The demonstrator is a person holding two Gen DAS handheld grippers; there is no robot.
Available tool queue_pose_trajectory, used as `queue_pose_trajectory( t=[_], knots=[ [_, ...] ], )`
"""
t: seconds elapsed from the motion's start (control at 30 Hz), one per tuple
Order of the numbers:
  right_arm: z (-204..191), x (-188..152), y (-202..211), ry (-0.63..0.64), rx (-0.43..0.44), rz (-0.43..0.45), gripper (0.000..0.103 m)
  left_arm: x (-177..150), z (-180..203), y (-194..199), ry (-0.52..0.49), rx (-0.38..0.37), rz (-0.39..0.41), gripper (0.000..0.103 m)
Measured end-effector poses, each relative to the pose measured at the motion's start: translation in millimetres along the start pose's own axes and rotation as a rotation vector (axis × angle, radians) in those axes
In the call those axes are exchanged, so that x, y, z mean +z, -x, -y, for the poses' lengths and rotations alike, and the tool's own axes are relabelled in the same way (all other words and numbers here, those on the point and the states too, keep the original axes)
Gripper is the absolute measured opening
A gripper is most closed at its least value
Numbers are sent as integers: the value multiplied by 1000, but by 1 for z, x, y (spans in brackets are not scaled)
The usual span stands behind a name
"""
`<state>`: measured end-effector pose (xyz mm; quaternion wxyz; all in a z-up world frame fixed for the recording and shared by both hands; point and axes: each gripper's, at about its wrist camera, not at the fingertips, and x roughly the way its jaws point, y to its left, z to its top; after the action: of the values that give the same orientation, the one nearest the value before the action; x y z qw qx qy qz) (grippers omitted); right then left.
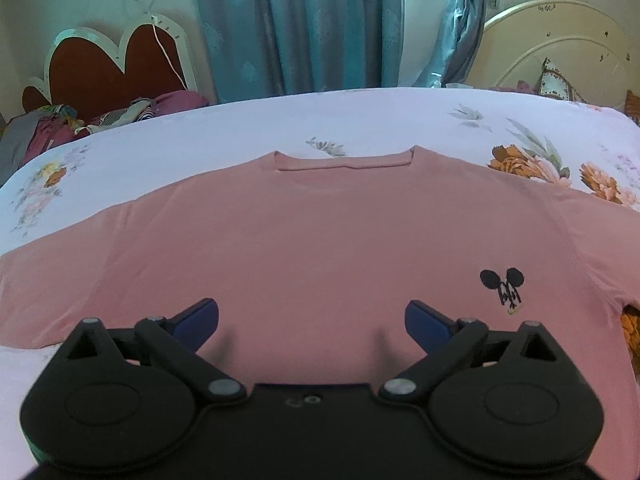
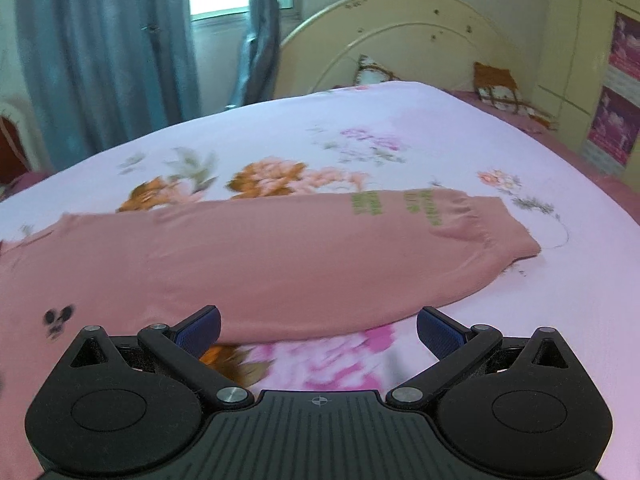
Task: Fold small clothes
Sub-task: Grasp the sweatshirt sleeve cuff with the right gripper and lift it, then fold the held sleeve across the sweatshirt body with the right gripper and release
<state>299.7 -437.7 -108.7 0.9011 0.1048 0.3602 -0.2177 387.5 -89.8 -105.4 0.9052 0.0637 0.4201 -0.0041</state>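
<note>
Hovering over the pink top (image 1: 304, 232), which lay spread flat and face up on the flowered bed sheet (image 1: 224, 128) with its neckline (image 1: 344, 162) away from me, I held both pairs of fingers spread wide and gripping nothing, my left gripper (image 1: 311, 320) above the lower body of the top and my right gripper (image 2: 318, 330) at the near edge of the long sleeve (image 2: 360, 248). I judged the fold had not begun, and that doing it well meant pinching only the sleeve's cloth, not the sheet under it, and carrying it across the chest without dragging the body askew. No container showed anywhere beside the top.
</note>
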Motion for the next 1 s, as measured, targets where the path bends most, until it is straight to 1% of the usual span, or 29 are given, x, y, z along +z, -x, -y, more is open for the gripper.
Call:
queue_pose_trajectory(
  t=[0.03, 0.27, 0.37, 0.4, 0.43, 0.47, 0.5, 0.6, 0.7, 0.73, 0.77, 0.8, 0.87, 0.9, 1.0],
  knots=[
    [5, 2, -5, -4, -10, 1, 103, 1, 3, -2, -7, -15, 5, 100],
    [53, 14, -35, -92, -94, 9, 102, 7, 18, -15, -51, 13, 2, 99],
    [72, 18, -45, -123, -128, 11, 102, 9, 22, -21, -75, 18, -15, 99],
    [78, 19, -48, -136, -143, 16, 100, 9, 23, -23, -78, 14, -22, 98],
    [84, 20, -50, -147, -158, 18, 92, 9, 23, -25, -79, 13, -27, 98],
    [92, 21, -53, -170, -167, 6, 72, 9, 23, -26, -83, 10, -32, 98],
    [99, 21, -57, -200, -168, -3, 70, 9, 23, -27, -88, 11, -37, 98],
    [123, 22, -65, -284, -194, -13, 70, 8, 22, -29, -95, 10, -42, 97],
    [138, 24, -70, -325, -203, -11, 69, 7, 20, -30, -94, 2, -41, 97],
    [142, 25, -71, -332, -202, -8, 66, 8, 20, -31, -92, -1, -44, 96],
    [145, 27, -73, -340, -197, -7, 53, 8, 19, -32, -90, -8, -46, 95],
    [149, 29, -74, -351, -195, -5, 45, 8, 18, -33, -85, -18, -49, 95],
    [155, 32, -77, -380, -191, 0, 40, 8, 16, -35, -76, -32, -49, 94],
    [157, 33, -78, -391, -193, 5, 32, 8, 15, -34, -73, -35, -41, 93],
    [159, 37, -81, -393, -176, 6, 18, 8, 13, -34, -76, -31, -31, 94]
  ],
)
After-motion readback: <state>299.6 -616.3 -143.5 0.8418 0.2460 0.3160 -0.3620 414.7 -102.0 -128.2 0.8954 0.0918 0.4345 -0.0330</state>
